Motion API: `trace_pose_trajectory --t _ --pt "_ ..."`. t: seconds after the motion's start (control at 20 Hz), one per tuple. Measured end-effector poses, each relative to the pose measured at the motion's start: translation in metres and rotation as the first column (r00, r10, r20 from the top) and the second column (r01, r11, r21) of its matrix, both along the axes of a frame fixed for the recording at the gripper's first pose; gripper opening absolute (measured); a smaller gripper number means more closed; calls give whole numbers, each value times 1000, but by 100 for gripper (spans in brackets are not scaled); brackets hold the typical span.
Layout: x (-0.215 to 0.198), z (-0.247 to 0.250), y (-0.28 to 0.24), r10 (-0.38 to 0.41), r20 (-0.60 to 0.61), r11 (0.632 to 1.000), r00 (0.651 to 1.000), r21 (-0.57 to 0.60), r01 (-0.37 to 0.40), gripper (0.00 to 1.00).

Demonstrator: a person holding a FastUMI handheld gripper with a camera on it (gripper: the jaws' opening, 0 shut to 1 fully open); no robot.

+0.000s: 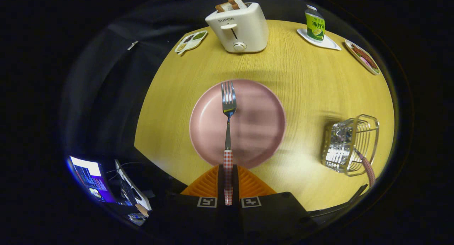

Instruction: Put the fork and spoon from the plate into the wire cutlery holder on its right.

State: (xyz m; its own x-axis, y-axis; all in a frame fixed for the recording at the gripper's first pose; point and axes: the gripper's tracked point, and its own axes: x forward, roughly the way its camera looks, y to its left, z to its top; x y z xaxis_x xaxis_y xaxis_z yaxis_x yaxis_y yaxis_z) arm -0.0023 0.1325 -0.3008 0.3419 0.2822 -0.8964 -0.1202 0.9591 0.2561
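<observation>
Fork: the fork (228, 106) runs straight ahead of the gripper (228, 183), its checked handle pinched between the two fingers, tines pointing away over the pink plate (264, 131).
Fork height: the plate looks blurred while the fork is sharp, so I judge the fork is lifted off it and travelling with the gripper.
Spoon: a checked handle (369, 168) leans out of the wire cutlery holder (351, 145); I take it to be the spoon, already placed.
Step in hand: carrying the fork from the plate toward the holder, the second and last item by this reading.
Next move: swing right across the surface (301, 85) to the holder, tip the fork upright, tines or handle down, and lower it inside the wire wall beside the other handle before letting go.
Risk: the holder's opening is narrow and partly taken, so the fork may catch the rim.
Writing: the toaster (238, 27), with bread in its slots, reads SUPOR on its front.
Other labels: the green bottle (315, 24) on a white tray carries print too small to read.
</observation>
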Motion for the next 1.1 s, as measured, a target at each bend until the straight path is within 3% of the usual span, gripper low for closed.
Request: trace_pose_trajectory --t 0.2,0.65,0.95,1.1 --pt "-29 44 -59 97 -7 992 995 -82 -98 10" --pt "-60 90 -175 151 -144 961 978 -210 -180 10" --pt "-63 94 -207 192 -298 938 935 -224 -264 10" --pt "-59 89 -224 227 -384 909 895 -247 -336 10"
